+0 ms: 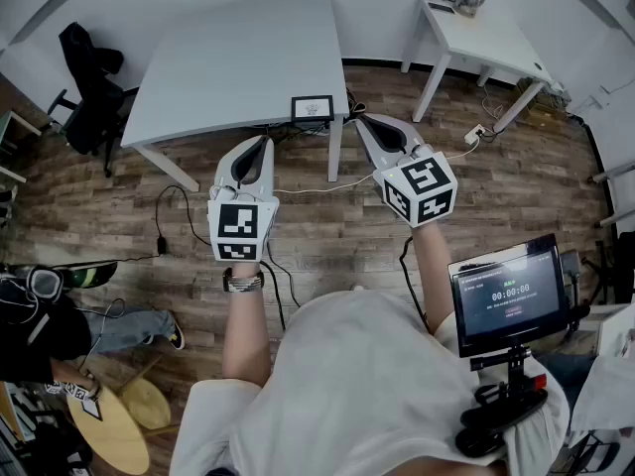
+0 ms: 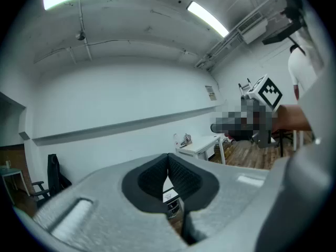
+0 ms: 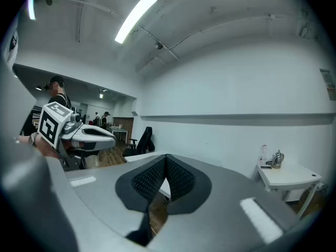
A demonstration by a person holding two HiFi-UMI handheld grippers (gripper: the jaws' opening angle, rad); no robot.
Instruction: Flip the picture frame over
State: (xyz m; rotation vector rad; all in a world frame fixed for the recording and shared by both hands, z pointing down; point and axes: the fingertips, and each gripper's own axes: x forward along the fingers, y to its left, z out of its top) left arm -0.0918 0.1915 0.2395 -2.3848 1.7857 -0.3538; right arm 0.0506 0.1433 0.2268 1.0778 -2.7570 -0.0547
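A small black picture frame (image 1: 312, 108) with a white print lies flat at the near edge of the grey table (image 1: 238, 62). My left gripper (image 1: 260, 146) hangs short of that edge, left of the frame, its jaws shut on nothing. My right gripper (image 1: 367, 124) is level with it on the frame's right, also shut and empty. Both point roughly level toward the table. In the left gripper view, the frame (image 2: 169, 196) peeks through the slit below the closed black pads (image 2: 181, 176). The right gripper view shows its pads (image 3: 178, 178) pressed together over the table edge.
A white side table (image 1: 481, 38) with a kettle stands at the far right. Cables (image 1: 298, 188) and a power strip (image 1: 474, 134) lie on the wooden floor. A black chair (image 1: 91, 87) sits left of the table. A monitor on a stand (image 1: 508, 291) is near my right.
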